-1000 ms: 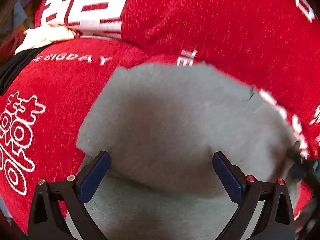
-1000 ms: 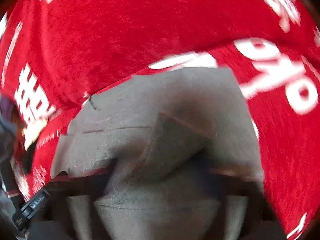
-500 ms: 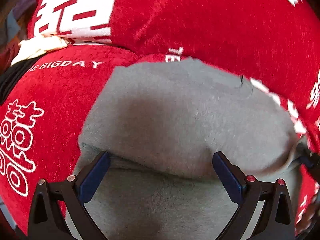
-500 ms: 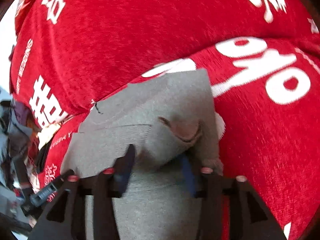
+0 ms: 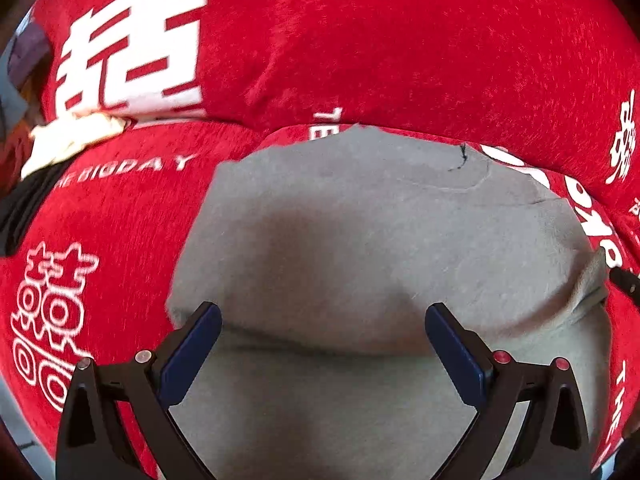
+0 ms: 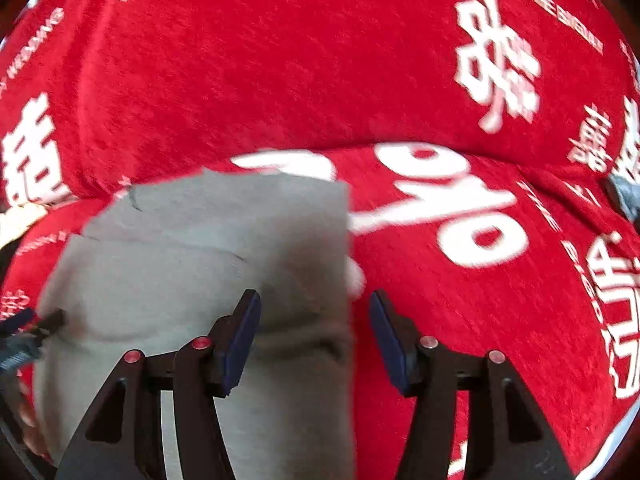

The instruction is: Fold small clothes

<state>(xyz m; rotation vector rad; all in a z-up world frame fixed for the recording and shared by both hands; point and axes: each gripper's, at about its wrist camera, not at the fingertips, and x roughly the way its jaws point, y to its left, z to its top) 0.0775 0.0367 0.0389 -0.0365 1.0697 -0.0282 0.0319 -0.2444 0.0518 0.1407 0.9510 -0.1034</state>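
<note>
A small grey garment (image 5: 380,240) lies folded over on the red cloth (image 5: 400,40), its folded edge running across just ahead of my left gripper (image 5: 322,322). That gripper hovers open above it, touching nothing. In the right wrist view the same grey garment (image 6: 192,256) fills the lower left. My right gripper (image 6: 314,310) hangs over its right edge with the jaws opening. The edge lies below and between the pads, and neither pad presses on it. The right gripper's tip (image 5: 624,282) shows at the garment's right corner.
The red cloth with white characters (image 6: 440,208) covers the whole surface and rises in a soft ridge behind the garment. A cream cloth (image 5: 72,136) and dark clothing lie at the far left. A dark grey item (image 6: 624,196) sits at the right edge.
My right gripper, shut on a fold of the grey garment a second ago, has opened, let it go and drawn back. The left gripper stayed open and drifted slightly.
</note>
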